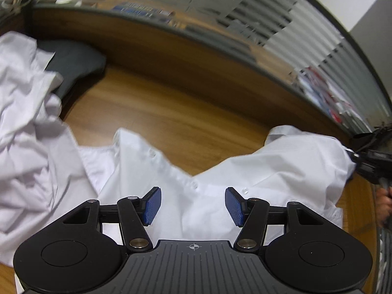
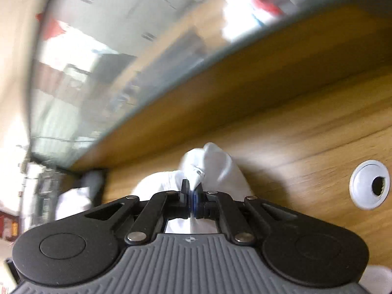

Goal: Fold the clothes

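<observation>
wooden desk (image 1: 171, 112), left tool (image 1: 193, 204) open above white shirt (image 1: 281, 171), right tool (image 2: 191, 191) pinching its cloth

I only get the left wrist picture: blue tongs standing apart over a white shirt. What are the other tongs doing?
Observer: The right tongs are shut on a pinch of the white shirt.
Operator: Which part of the shirt is that?
Observer: An end bunched into a peak; I cannot tell whether it is a sleeve or a corner.
Operator: Anything on the table that I miss?
Observer: A round white cable hole is set in the wooden table, to the right of that peak.
</observation>
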{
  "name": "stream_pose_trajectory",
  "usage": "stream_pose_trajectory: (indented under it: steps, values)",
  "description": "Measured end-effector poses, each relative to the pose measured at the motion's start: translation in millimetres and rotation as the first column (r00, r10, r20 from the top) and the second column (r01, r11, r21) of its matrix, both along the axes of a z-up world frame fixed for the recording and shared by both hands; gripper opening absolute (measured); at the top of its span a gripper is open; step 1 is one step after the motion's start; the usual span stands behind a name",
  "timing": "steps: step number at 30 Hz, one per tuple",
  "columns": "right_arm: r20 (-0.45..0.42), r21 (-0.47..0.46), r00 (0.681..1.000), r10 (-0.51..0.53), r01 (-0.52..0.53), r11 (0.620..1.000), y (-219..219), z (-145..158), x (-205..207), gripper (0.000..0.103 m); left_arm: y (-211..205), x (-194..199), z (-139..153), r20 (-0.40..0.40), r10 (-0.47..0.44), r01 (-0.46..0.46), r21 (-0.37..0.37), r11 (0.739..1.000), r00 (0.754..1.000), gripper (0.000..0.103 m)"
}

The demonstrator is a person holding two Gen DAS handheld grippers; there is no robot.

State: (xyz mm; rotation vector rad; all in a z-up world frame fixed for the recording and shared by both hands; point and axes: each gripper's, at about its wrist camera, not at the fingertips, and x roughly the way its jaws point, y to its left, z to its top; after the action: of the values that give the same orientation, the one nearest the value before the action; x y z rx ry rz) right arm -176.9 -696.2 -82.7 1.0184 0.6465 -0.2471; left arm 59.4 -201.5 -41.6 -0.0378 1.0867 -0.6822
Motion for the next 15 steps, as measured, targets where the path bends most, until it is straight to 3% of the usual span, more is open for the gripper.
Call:
stream_pose_trajectory:
  steps: [4, 8, 12, 15]
  values:
    - [0.078, -0.104, 0.986, 0.146, -0.138, 0.985, 60, 57, -20, 0.003, -2, -2, 13, 0.047, -0.026, 0.028, -0.028, 0.999, 0.999, 0.061]
    - [0.037, -0.184, 0.937, 0.348, -0.336, 0.924, 132, 83, -30, 0.003, -2, -3, 22, 0.07, -0.05, 0.054, -0.051, 0.997, 0.996, 0.061]
    - [-0.078, -0.172, 0.856, 0.512, -0.517, 0.839, 199, 60, -43, 0.003, -9, -10, 25, 0.094, -0.094, 0.099, -0.046, 0.994, 0.991, 0.062]
    - [-0.152, -0.092, 0.819, 0.553, -0.569, 0.817, 229, 19, -51, 0.003, -15, -18, 20, 0.098, -0.132, 0.134, -0.019, 0.991, 0.986, 0.062]
